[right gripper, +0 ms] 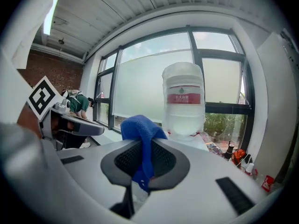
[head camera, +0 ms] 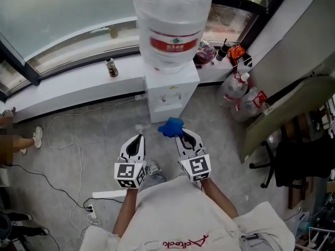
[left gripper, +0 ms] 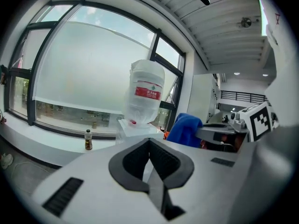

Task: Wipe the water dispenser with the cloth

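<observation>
A white water dispenser (head camera: pixel 171 90) stands against the window ledge with a large clear bottle (head camera: pixel 170 22) bearing a red label on top. It also shows in the left gripper view (left gripper: pixel 140 127) and the right gripper view (right gripper: pixel 187 136). My right gripper (head camera: pixel 180 132) is shut on a blue cloth (head camera: pixel 170 127), which bunches out ahead of its jaws (right gripper: pixel 140 129), a short way in front of the dispenser. To its left my left gripper (head camera: pixel 137 140) is shut with nothing in it; the blue cloth (left gripper: pixel 185 129) shows at its right.
A small brown bottle (head camera: pixel 110 67) stands on the window ledge (head camera: pixel 73 82) left of the dispenser. Bags and bottles (head camera: pixel 243 90) crowd the corner to the right. Cables (head camera: pixel 68 156) trail over the grey floor at the left. A dark chair (head camera: pixel 298 158) stands at far right.
</observation>
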`<state>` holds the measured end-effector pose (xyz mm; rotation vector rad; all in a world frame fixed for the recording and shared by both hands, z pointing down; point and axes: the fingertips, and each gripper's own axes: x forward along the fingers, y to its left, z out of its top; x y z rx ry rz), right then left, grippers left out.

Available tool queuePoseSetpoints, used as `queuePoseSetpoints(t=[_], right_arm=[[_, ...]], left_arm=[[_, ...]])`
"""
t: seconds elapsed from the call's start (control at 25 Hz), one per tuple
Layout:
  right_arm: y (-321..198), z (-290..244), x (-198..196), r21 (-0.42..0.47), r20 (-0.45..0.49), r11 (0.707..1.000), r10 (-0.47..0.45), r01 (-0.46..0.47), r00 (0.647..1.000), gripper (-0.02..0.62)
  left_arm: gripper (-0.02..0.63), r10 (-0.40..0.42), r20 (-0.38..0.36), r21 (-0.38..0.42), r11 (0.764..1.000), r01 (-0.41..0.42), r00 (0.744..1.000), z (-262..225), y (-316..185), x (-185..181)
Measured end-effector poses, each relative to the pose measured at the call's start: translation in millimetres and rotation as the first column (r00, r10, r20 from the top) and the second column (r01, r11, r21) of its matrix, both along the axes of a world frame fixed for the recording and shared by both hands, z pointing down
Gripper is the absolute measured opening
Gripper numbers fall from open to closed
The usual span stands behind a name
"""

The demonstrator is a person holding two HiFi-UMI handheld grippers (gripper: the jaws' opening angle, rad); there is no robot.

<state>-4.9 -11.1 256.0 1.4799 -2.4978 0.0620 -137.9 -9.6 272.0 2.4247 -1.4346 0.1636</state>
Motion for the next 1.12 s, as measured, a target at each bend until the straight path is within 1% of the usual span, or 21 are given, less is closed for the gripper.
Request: queuePoseSetpoints(t=[0.2,0.4,0.6,0.8,1.0,1.12], right_arm=[[-33,3,-5,-0.004,-0.002,1.000,0.004,-0.004,1.000,0.041],[-56,9,-5,-0.031,0.017,0.999,-0.027,0.028,0.999,0.041],[-78,28,1,-0.043,0.019,0.997,-0.064,0.065,0.998,0.041],[-80,64,7,-0.074,0.006,0.995,-0.069,0.069,0.998,0.041],[-76,118,4,-0.131,-0.003,0.988,-0.081,0.080,0.997,0.041],[-80,146,-4,-0.122,0.001,0.987,-0.106,0.105,0.994,0.041]], left_arm=[[0.012,0.002,0.014,-0.028,1.000,-0.001,1.000,14,-25,-5],[0.012,-0.015,0.030,-0.041,0.999,0.016,0.999,21,-46,-2],[0.012,-0.027,0.047,-0.039,0.999,0.029,0.999,32,-62,7],[0.012,-0.044,0.046,-0.071,0.996,0.047,0.998,65,-50,10],[0.012,-0.060,0.034,-0.115,0.991,0.064,0.998,111,-43,10],[0.012,-0.069,0.025,-0.121,0.990,0.071,0.997,137,-48,9]])
